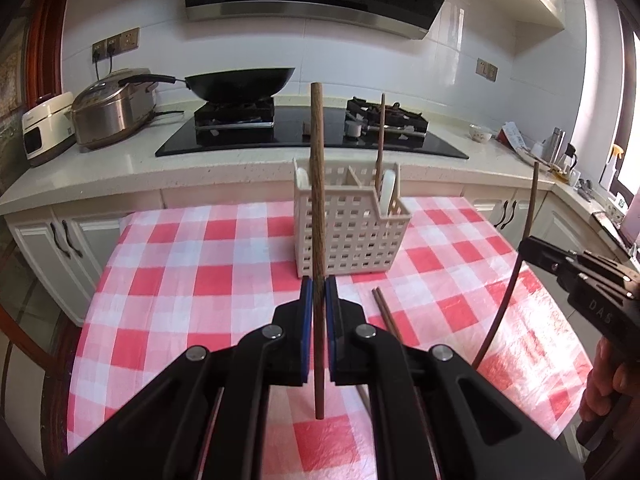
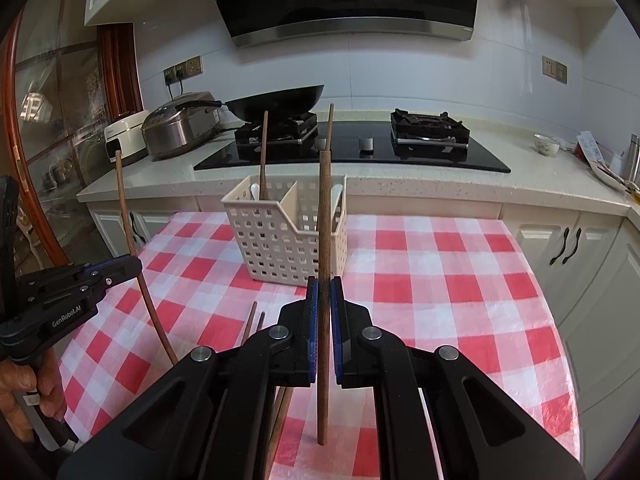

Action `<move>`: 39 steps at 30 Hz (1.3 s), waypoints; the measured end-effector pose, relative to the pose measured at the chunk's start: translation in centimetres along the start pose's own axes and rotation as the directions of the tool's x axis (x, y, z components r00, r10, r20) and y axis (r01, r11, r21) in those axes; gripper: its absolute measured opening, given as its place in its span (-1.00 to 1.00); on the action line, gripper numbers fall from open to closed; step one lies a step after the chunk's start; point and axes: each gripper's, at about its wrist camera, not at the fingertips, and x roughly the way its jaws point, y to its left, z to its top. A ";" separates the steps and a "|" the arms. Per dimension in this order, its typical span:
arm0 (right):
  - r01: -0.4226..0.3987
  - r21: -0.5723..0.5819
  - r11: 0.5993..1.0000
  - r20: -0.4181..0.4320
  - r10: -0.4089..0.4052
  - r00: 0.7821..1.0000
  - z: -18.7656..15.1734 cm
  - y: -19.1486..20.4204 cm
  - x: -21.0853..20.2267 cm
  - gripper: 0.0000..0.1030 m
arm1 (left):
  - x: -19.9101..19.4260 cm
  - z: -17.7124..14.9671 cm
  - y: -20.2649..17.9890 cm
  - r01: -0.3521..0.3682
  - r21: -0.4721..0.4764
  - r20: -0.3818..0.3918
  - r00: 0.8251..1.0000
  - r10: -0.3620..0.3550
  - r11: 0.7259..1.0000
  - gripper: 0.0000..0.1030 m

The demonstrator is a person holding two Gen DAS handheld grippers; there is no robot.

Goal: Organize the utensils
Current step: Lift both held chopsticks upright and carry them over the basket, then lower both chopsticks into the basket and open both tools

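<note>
loose chopsticks (image 1: 387, 314) partly hidden behind left gripper (image 1: 319, 286); basket (image 1: 352, 224) contents unclear.

The right gripper (image 2: 324, 308) had its blue-padded fingers (image 2: 313, 320) closed on a wooden chopstick (image 2: 323, 264) held upright, just in front of the cream slotted basket (image 2: 280, 240) on the checked bench (image 2: 440, 280). In the basket's left compartment stood another chopstick (image 2: 263, 152) beside a white spoon (image 2: 254, 190). Left of the basket, the left gripper (image 2: 134, 266) pinched a third chopstick (image 2: 132, 240). Two more chopsticks (image 2: 254, 320) lay in front of the basket.
</note>
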 end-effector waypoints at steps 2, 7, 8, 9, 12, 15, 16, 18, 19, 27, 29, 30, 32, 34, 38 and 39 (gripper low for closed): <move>-0.005 0.000 1.000 0.004 0.005 1.000 0.8 -0.1 0.2 -0.85 | 0.0 1.2 -0.1 0.005 0.006 0.012 1.000 -0.005 1.000 -0.88; -0.016 -0.008 1.000 0.038 0.016 0.999 4.2 -0.3 0.5 -0.85 | -0.6 5.4 -0.4 0.017 0.031 0.066 0.998 -0.019 0.999 -0.88; -0.017 -0.009 1.000 0.045 0.017 0.999 4.9 -0.4 0.5 -0.85 | -0.7 6.2 -0.5 0.022 0.031 0.075 0.997 -0.024 0.999 -0.88; -0.017 -0.011 1.000 0.055 0.017 0.998 5.8 -0.5 0.6 -0.85 | -0.8 7.1 -0.5 0.022 0.033 0.085 0.996 -0.024 0.999 -0.88; -0.015 -0.019 1.000 0.091 0.017 0.996 8.6 -0.6 0.8 -0.85 | -1.0 10.2 -0.5 0.024 0.037 0.123 0.992 -0.028 0.999 -0.88; -0.008 -0.027 1.000 0.116 0.011 0.993 11.0 -0.5 1.3 -0.85 | -1.0 13.4 -0.6 0.019 0.038 0.156 0.987 -0.025 0.999 -0.88; -0.008 -0.031 0.999 0.127 0.011 0.992 12.1 -0.5 1.6 -0.85 | -1.0 14.2 -0.6 0.017 0.039 0.166 0.986 -0.024 0.999 -0.88; -0.010 -0.030 1.000 0.138 0.014 0.990 13.5 -0.6 2.1 -0.85 | -0.7 16.0 -0.9 0.008 0.045 0.183 0.983 -0.016 0.999 -0.88; -0.009 -0.030 0.999 0.146 0.014 0.989 14.3 -0.5 2.5 -0.85 | -0.6 16.6 -1.0 0.005 0.046 0.189 0.982 -0.014 0.999 -0.88; -0.030 -0.001 1.000 0.175 0.029 0.984 18.3 -0.6 5.7 -0.85 | 3.5 20.5 -1.3 -0.013 0.028 0.207 0.978 0.007 1.000 -0.88; -0.036 0.002 0.999 0.170 0.035 0.985 18.7 -0.5 6.6 -0.85 | 4.9 20.6 -1.2 -0.015 0.024 0.191 0.981 0.010 1.000 -0.88; -0.041 0.004 0.999 0.170 0.039 0.985 18.8 -0.4 7.1 -0.85 | 5.6 20.5 -1.1 -0.015 0.021 0.186 0.982 0.011 1.000 -0.88; -0.044 0.011 0.999 0.164 0.041 0.986 18.9 -0.4 8.1 -0.85 | 7.2 20.2 -1.0 -0.014 0.015 0.168 0.986 0.011 1.000 -0.88; -0.053 0.017 0.998 0.155 0.050 0.987 18.8 -0.3 9.1 -0.85 | 8.7 19.8 -0.8 -0.014 0.012 0.149 0.989 0.012 1.000 -0.88; -0.055 0.026 0.998 0.107 0.052 0.993 18.0 -0.2 11.5 -0.85 | 11.3 18.5 -0.5 -0.025 0.018 0.095 0.995 0.023 1.000 -0.88; -0.057 0.029 0.998 0.094 0.054 0.994 17.7 -0.2 12.0 -0.85 | 12.1 18.1 -0.6 -0.027 0.023 0.076 0.997 0.025 0.999 -0.88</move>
